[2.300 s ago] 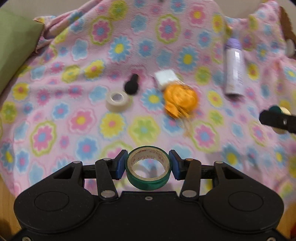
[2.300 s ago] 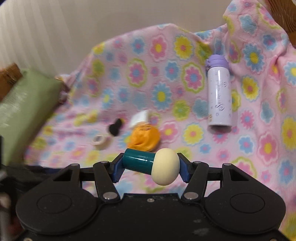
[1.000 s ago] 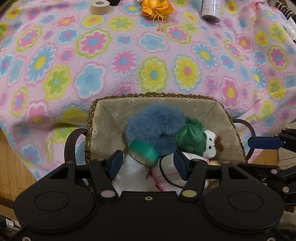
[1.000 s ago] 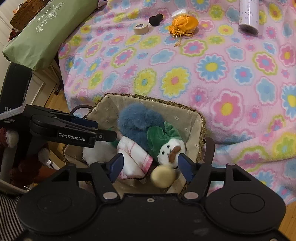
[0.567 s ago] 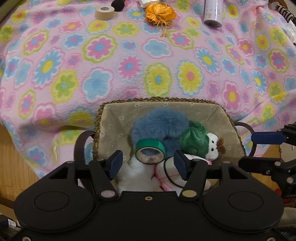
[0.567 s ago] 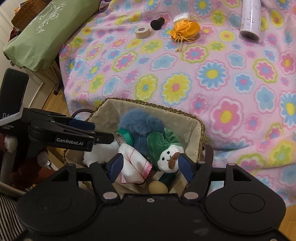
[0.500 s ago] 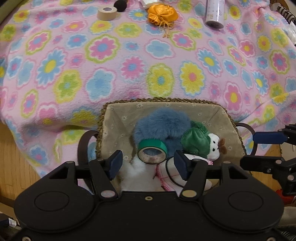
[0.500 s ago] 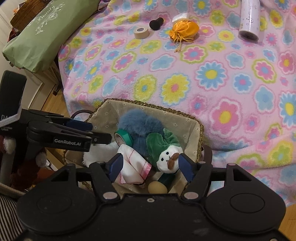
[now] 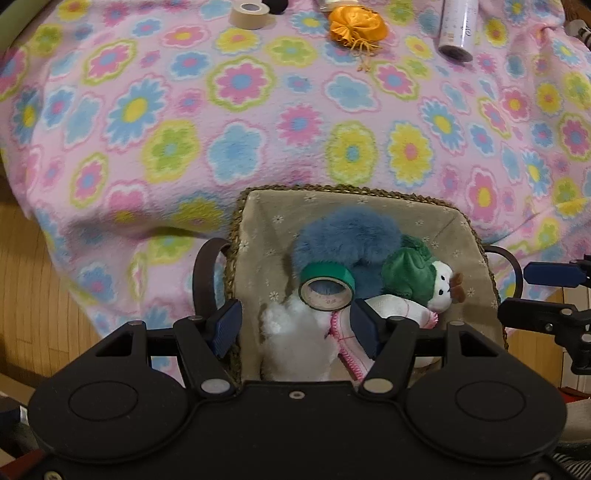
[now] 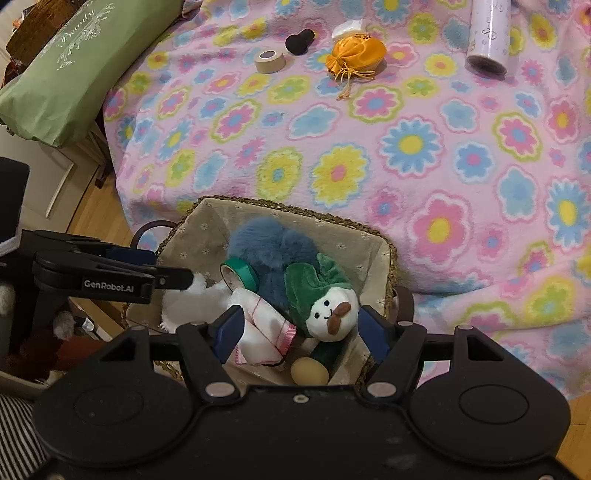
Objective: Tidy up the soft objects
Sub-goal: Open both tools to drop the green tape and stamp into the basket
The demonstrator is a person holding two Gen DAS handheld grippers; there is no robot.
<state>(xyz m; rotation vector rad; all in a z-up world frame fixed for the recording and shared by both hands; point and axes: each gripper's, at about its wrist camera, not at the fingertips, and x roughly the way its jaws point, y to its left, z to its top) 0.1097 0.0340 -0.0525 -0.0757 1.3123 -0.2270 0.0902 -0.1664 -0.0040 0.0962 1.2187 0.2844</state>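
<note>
Right now the left hand-held gripper (image 9: pixel 295 326) hangs over the near left part of the basket (image 9: pixel 424 201) with its jaws spread wide and nothing between them; the right hand-held gripper (image 10: pixel 301 330) is likewise wide open and empty above the near right part. Just beyond the left pads, the green tape roll (image 9: pixel 325 286) stands on edge, propped against the blue fluffy toy (image 9: pixel 347 236) and the white plush (image 9: pixel 295 332). Beside them lie the snowman toy (image 10: pixel 328 306), a folded white cloth (image 10: pixel 264 332) and a cream-headed piece (image 10: pixel 309 371) low in the near corner.

As I judge it, the tape roll is the shaky one: balanced on soft fur, it could roll or topple if either gripper brushes the pile while lifting away. The two grippers are near each other, so a careless swing could knock them together, and the basket handles (image 9: pixel 205 273) on either side could catch a finger.

Outward, the basket sits against the hanging edge of the flowered blanket (image 9: pixel 240 147). That blanket offers wide open room across its middle. At its far side rest the orange pouch (image 10: pixel 356 53), beige tape roll (image 10: pixel 269 59), black knob (image 10: pixel 299 40), small white thing (image 10: pixel 347 26) and bottle (image 10: pixel 487 35), well apart from the basket. A green cushion (image 10: pixel 74 66) borders the left.
</note>
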